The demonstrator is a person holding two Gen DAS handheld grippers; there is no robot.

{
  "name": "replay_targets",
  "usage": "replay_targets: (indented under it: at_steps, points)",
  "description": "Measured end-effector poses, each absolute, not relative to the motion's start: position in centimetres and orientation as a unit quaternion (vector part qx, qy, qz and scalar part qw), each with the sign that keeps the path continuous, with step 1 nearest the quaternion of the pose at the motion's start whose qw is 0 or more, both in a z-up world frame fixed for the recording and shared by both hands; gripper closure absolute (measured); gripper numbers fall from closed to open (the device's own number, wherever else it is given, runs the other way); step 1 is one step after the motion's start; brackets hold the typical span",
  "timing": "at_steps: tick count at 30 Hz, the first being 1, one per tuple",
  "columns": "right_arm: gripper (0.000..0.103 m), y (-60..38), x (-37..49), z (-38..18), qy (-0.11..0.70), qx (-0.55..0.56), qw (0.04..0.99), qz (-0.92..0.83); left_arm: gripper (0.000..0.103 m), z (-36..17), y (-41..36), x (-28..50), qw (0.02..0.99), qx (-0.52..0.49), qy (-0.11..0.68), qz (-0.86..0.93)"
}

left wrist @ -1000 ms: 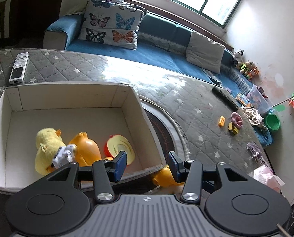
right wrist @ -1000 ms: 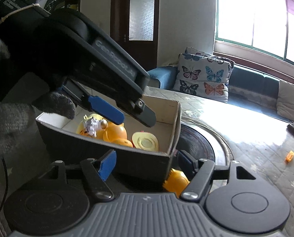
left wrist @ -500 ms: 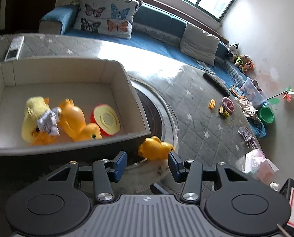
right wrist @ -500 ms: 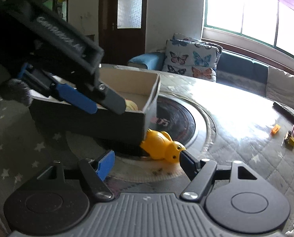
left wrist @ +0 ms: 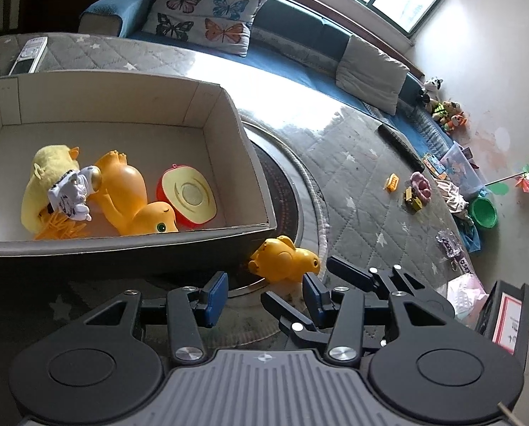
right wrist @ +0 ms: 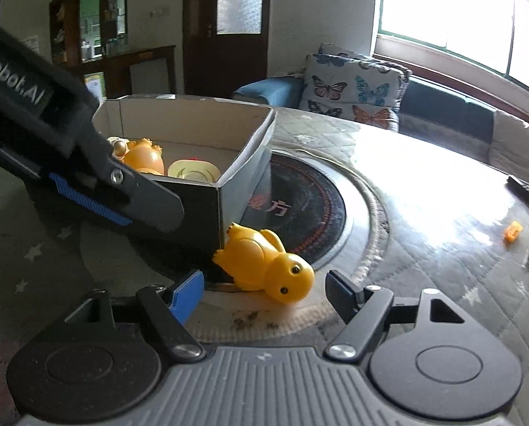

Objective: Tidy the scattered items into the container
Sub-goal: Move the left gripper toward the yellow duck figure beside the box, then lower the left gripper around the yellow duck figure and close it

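A cardboard box (left wrist: 253, 163) stands on the quilted table and holds a yellow plush, a small white figure (left wrist: 70, 195), an orange rubber animal (left wrist: 129, 195) and a half-apple toy (left wrist: 189, 195). A small orange rubber duck-like toy (left wrist: 282, 257) lies on its side outside the box's near corner; it also shows in the right wrist view (right wrist: 264, 262). My left gripper (left wrist: 264, 298) is open and empty, just short of that toy. My right gripper (right wrist: 264, 291) is open and empty, its jaws on either side of the toy's head. The box also shows in the right wrist view (right wrist: 243, 149).
A round dark hotplate (left wrist: 282, 191) is set into the table beside the box. A small orange block (left wrist: 392, 181), a yellow toy car (left wrist: 411, 198) and a pink toy (left wrist: 420, 184) lie at the far right. A remote (left wrist: 28, 55) lies behind the box. A sofa runs along the back.
Both grippers have pulled back and risen from the box. The orange toy, earlier half hidden behind the box's corner, now lies in full view between the right jaws.
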State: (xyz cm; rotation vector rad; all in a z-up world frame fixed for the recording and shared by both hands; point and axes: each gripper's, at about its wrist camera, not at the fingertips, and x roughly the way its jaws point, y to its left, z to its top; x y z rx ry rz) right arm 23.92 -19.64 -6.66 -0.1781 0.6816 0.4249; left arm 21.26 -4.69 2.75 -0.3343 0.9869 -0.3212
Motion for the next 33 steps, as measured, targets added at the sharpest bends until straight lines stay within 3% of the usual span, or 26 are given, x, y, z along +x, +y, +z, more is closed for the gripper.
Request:
replay_targets:
  at_steps: [29,33]
  points:
    - [0.030,-19.3,19.2,-5.9,0.332,-0.056,0.912,0.235,0.054,1.9,-4.8,21.8,0.851,-0.174,0.476,-0.141]
    - [0.039,-19.0,20.2,-6.3,0.341,-0.047,0.912,0.224,0.054,1.9,-5.3,22.3,0.852,-0.169,0.476,-0.140]
